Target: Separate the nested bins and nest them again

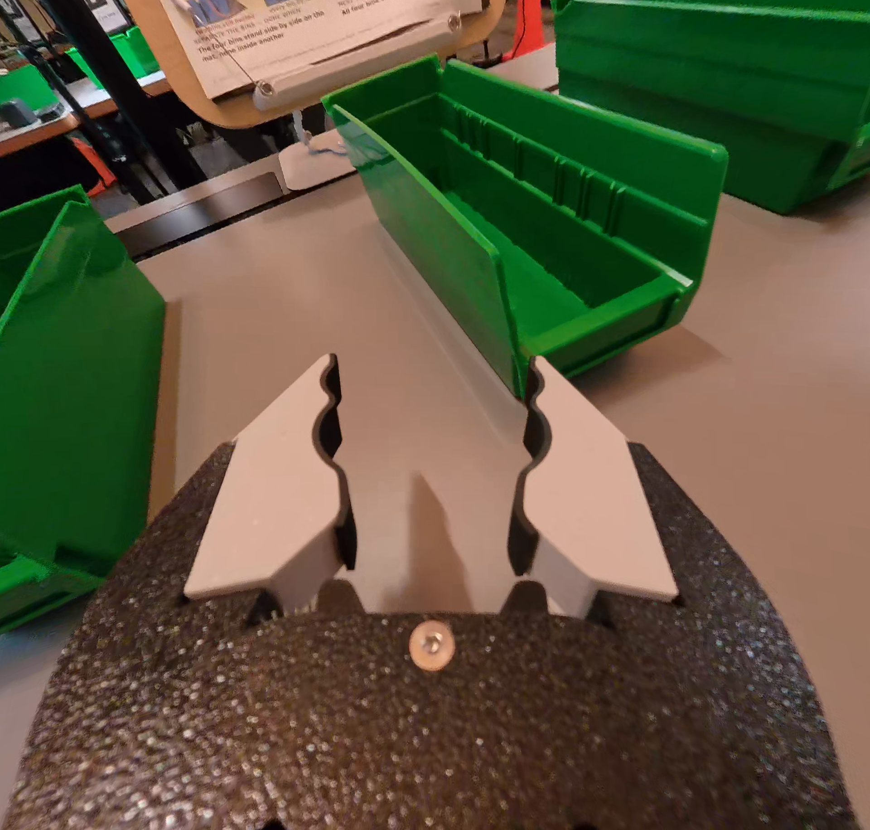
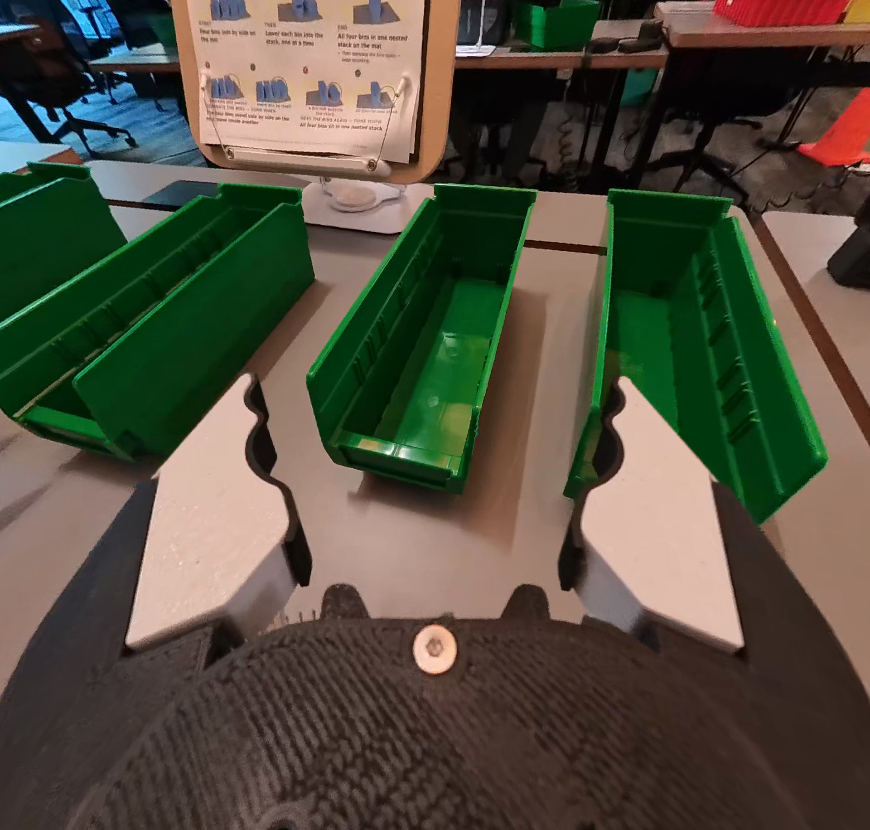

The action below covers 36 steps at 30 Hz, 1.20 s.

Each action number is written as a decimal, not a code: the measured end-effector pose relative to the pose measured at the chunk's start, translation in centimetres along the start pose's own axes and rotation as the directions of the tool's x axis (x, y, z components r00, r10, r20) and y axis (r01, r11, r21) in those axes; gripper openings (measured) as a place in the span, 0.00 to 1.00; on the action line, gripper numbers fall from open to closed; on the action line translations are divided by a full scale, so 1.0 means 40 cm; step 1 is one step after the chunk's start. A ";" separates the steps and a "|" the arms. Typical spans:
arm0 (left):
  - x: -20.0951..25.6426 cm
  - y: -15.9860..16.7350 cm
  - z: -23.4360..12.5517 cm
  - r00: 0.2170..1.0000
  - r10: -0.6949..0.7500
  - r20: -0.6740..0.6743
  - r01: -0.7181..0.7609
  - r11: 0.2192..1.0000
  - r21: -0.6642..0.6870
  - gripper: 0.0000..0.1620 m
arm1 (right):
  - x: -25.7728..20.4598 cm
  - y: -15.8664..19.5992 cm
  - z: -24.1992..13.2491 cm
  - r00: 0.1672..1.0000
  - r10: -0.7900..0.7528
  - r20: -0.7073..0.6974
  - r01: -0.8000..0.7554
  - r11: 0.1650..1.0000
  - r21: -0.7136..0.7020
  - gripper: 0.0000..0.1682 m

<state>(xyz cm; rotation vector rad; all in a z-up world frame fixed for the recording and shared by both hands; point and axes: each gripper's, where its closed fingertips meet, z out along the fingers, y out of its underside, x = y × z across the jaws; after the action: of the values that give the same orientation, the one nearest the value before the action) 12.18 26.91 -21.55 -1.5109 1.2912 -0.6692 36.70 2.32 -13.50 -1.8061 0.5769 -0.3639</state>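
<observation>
Several empty green bins stand side by side on the grey table, none inside another. In the right wrist view I see the centre bin (image 2: 423, 336), the right bin (image 2: 706, 336), a left bin (image 2: 188, 327) and a far-left bin (image 2: 47, 233). My right gripper (image 2: 435, 380) is open and empty, above the table in front of the centre bin. Its right finger (image 2: 659, 501) overlaps the right bin's near left corner. My left gripper (image 1: 433, 359) is open and empty, low over the table. Its right fingertip (image 1: 546, 383) is at the near corner of one bin (image 1: 541, 223); another bin (image 1: 70, 360) stands left.
An instruction sheet on a board stand (image 2: 310, 68) rises behind the bins, also in the left wrist view (image 1: 306, 21). The table's right edge (image 2: 800, 298) runs close to the right bin. More bins (image 1: 706, 77) sit at the right. Other tables and chairs stand beyond.
</observation>
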 end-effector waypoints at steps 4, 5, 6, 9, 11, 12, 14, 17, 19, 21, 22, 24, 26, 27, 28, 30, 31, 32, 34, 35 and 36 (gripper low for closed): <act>-0.014 0.012 -0.007 0.999 -0.037 -0.017 0.036 0.999 -0.012 0.57 | 0.018 -0.008 -0.007 0.999 -0.006 -0.031 0.006 1.000 0.018 0.82; -0.021 0.019 -0.009 0.999 -0.043 -0.018 0.042 0.999 -0.024 0.57 | 0.022 -0.009 -0.008 0.999 0.004 -0.034 -0.003 1.000 0.023 0.82; -0.032 0.025 -0.012 0.999 -0.052 -0.008 0.052 0.998 -0.031 0.57 | 0.023 -0.009 -0.008 0.999 0.013 -0.030 -0.012 1.000 0.027 0.81; -0.048 0.037 -0.023 0.996 -0.087 -0.014 0.087 0.996 -0.036 0.56 | 0.027 -0.002 -0.005 0.999 0.030 -0.020 -0.030 0.999 0.022 0.80; -0.048 0.041 -0.029 0.992 -0.119 -0.031 0.118 0.993 -0.033 0.56 | 0.034 0.004 -0.006 0.999 0.027 -0.029 -0.027 1.000 0.011 0.79; -0.047 0.044 -0.031 0.991 -0.131 -0.041 0.130 0.991 -0.034 0.55 | 0.040 0.007 -0.008 0.999 0.024 -0.037 -0.024 1.000 0.008 0.78; -0.045 0.054 -0.035 0.988 -0.150 -0.049 0.147 0.988 -0.048 0.54 | 0.058 0.013 -0.014 0.998 0.024 -0.059 -0.024 1.000 0.001 0.77; -0.051 0.070 -0.045 0.987 -0.155 -0.042 0.152 0.986 -0.067 0.54 | 0.101 0.019 -0.033 0.994 0.036 -0.106 -0.037 0.999 -0.001 0.76; -0.059 0.077 -0.053 0.987 -0.155 -0.039 0.152 0.985 -0.076 0.53 | 0.139 0.020 -0.053 0.988 0.046 -0.144 -0.045 0.999 0.009 0.75; -0.067 0.079 -0.062 0.985 -0.169 -0.039 0.165 0.983 -0.077 0.53 | 0.178 0.027 -0.073 0.981 0.068 -0.180 -0.066 0.998 0.018 0.72; -0.071 0.079 -0.065 0.983 -0.182 -0.038 0.178 0.981 -0.077 0.53 | 0.199 0.032 -0.082 0.977 0.087 -0.197 -0.084 0.996 0.022 0.72; -0.072 0.075 -0.071 0.977 -0.207 -0.048 0.203 0.976 -0.076 0.53 | 0.223 0.042 -0.096 0.973 0.128 -0.194 -0.125 0.992 0.032 0.66; -0.073 0.070 -0.073 0.973 -0.223 -0.055 0.219 0.973 -0.072 0.53 | 0.231 0.049 -0.104 0.972 0.174 -0.159 -0.170 0.985 0.040 0.59; -0.075 0.068 -0.074 0.973 -0.224 -0.052 0.220 0.973 -0.069 0.53 | 0.233 0.051 -0.108 0.969 0.199 -0.145 -0.194 0.980 0.044 0.57; -0.081 0.067 -0.074 0.974 -0.222 -0.043 0.218 0.974 -0.067 0.52 | 0.236 0.053 -0.111 0.966 0.219 -0.135 -0.214 0.976 0.050 0.56; -0.092 0.068 -0.073 0.976 -0.217 -0.027 0.215 0.974 -0.063 0.52 | 0.245 0.053 -0.117 0.962 0.234 -0.140 -0.227 0.972 0.068 0.54; -0.099 0.068 -0.071 0.975 -0.220 -0.020 0.218 0.974 -0.061 0.52 | 0.249 0.051 -0.120 0.963 0.225 -0.149 -0.215 0.973 0.078 0.51; -0.107 0.070 -0.069 0.974 -0.225 -0.013 0.223 0.973 -0.064 0.52 | 0.253 0.050 -0.123 0.964 0.209 -0.165 -0.197 0.976 0.088 0.49; -0.124 0.074 -0.065 0.971 -0.237 0.003 0.237 0.969 -0.072 0.52 | 0.264 0.048 -0.129 0.963 0.169 -0.211 -0.152 0.984 0.093 0.47; -0.134 0.073 -0.064 0.970 -0.243 0.012 0.243 0.967 -0.074 0.52 | 0.268 0.045 -0.132 0.962 0.141 -0.233 -0.121 0.988 0.097 0.46; -0.146 0.070 -0.064 0.969 -0.246 0.023 0.247 0.966 -0.072 0.52 | 0.272 0.041 -0.136 0.960 0.110 -0.256 -0.087 0.991 0.100 0.47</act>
<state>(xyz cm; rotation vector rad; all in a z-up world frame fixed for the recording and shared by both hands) 7.23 31.74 -22.15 -1.7529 1.1377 -0.7752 42.59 -8.42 -13.85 -1.6486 0.8196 -0.5555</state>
